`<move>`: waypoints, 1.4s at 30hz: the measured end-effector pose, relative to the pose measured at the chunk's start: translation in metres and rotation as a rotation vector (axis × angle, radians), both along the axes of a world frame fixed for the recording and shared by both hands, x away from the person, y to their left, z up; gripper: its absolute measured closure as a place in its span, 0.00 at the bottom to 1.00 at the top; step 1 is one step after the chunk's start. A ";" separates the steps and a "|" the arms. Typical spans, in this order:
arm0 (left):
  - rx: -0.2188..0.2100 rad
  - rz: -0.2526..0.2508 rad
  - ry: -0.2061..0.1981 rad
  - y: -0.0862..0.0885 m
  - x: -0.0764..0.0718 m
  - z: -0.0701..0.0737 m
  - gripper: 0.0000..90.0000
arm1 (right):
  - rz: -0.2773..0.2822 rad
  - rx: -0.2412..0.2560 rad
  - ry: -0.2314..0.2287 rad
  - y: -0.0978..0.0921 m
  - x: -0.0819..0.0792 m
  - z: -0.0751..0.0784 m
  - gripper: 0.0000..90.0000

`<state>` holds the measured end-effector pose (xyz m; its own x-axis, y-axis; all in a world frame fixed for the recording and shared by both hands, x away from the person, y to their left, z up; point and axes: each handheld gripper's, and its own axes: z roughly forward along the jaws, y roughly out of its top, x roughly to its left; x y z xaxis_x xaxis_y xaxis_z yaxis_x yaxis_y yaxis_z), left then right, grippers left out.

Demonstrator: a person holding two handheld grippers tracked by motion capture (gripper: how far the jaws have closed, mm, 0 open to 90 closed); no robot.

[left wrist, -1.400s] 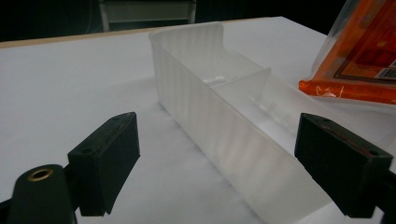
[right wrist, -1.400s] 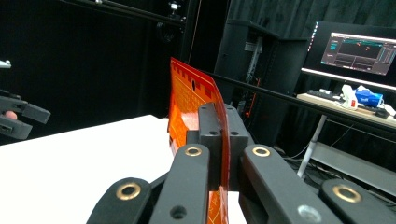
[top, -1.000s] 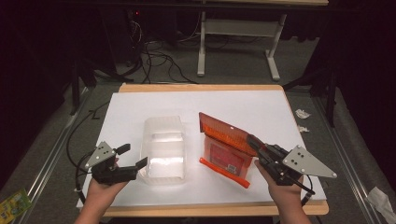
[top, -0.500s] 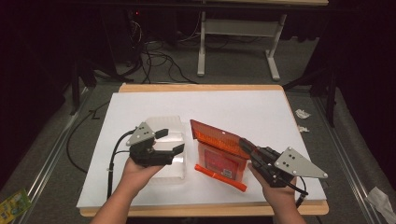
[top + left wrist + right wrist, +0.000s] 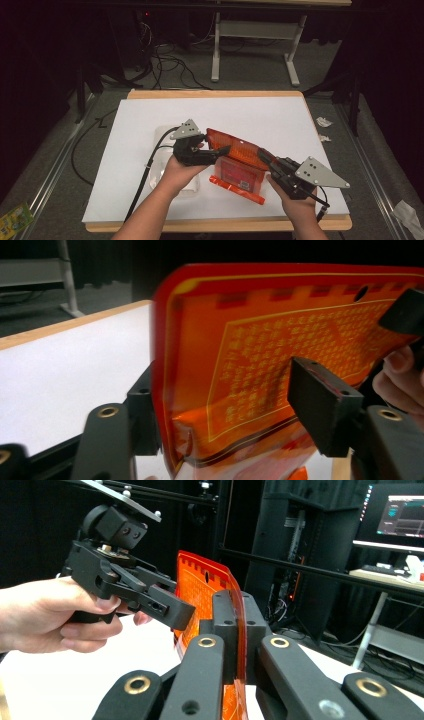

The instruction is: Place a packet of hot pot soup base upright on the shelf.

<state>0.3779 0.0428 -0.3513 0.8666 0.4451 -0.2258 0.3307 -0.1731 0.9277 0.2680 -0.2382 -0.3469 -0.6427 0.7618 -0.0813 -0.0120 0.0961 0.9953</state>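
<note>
White surface (image 5: pixel 125 150) carries a clear container (image 5: pixel 162 175). Left gripper (image 5: pixel 212 152) has crossed over; fingers released, straddling the orange pouch (image 5: pixel 240 160), which the right gripper (image 5: pixel 267 162) grasps. Handover or opening likely.

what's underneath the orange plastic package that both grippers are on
Under the raised orange plastic package lies the white table cover. A clear plastic container sits beside it at the left, mostly hidden by the left gripper and hand. The right gripper clamps the package's edge.

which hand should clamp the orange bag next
Left. The left gripper has its fingers open on either side of the orange bag, ready to close. The right gripper is already shut on its edge.
</note>
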 end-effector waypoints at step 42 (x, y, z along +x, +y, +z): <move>0.069 0.075 -0.070 0.006 -0.013 -0.007 0.70 | 0.069 -0.032 0.354 -0.013 0.024 -0.060 0.69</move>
